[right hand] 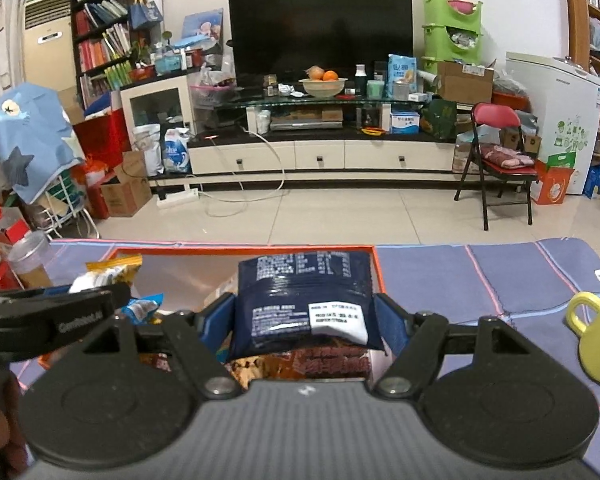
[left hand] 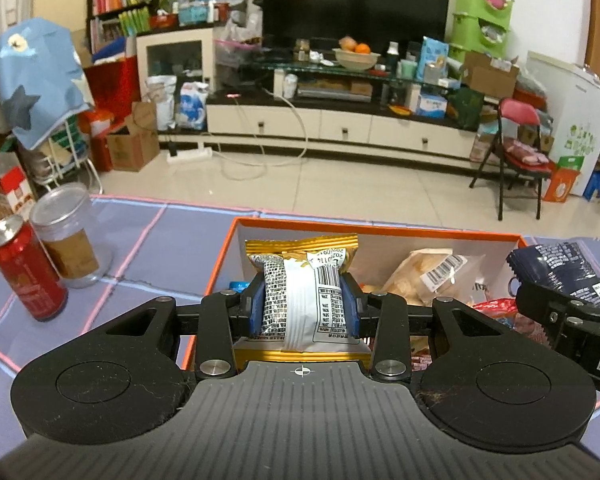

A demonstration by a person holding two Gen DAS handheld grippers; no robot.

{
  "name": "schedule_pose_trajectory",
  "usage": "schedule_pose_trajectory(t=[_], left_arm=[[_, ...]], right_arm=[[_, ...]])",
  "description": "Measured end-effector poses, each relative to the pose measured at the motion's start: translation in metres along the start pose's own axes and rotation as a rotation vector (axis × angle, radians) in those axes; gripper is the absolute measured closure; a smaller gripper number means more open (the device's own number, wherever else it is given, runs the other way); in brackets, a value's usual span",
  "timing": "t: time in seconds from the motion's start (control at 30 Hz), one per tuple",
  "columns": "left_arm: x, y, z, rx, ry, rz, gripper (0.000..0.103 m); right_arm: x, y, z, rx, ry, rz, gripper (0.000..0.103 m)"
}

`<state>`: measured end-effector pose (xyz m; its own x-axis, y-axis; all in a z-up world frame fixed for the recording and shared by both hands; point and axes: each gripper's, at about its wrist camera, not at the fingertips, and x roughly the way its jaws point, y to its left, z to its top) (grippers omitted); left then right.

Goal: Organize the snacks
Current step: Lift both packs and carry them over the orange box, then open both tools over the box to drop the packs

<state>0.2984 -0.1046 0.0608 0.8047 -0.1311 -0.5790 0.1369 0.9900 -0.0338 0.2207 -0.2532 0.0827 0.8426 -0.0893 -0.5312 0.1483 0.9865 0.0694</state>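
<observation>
Here the left gripper [left hand: 304, 308] clenches an upright white-and-gold foil snack packet [left hand: 304, 300] and the right gripper [right hand: 304, 320] clasps a dark navy plastic snack bag [right hand: 304, 300], both poised directly above the open orange-rimmed cardboard box [left hand: 372, 229] on the table.
</observation>
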Motion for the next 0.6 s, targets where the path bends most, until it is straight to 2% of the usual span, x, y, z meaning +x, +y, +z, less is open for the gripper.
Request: schedule_pose_trajectory(t=[0.43, 0.5, 0.57, 0.6], left_arm=[[0.0012, 0.0021, 0.0016, 0.018, -0.008, 0.029, 0.093], [0.0033, 0.002, 0.0011, 0.026, -0.005, 0.026, 0.091], [0.0043, -0.0001, 0.0003, 0.043, -0.003, 0.021, 0.06], [0.0031, -0.0008, 0.0, 0.05, -0.007, 0.03, 0.032]], right_arm=[[0.0016, 0.0006, 0.002, 0.016, 0.006, 0.008, 0.029], [0.0018, 0.0004, 0.0022, 0.013, 0.007, 0.009, 0.024], [0.0047, 0.0028, 0.0019, 0.002, 0.014, 0.014, 0.014], [0.0058, 0.0038, 0.002, -0.007, 0.013, 0.013, 0.012]])
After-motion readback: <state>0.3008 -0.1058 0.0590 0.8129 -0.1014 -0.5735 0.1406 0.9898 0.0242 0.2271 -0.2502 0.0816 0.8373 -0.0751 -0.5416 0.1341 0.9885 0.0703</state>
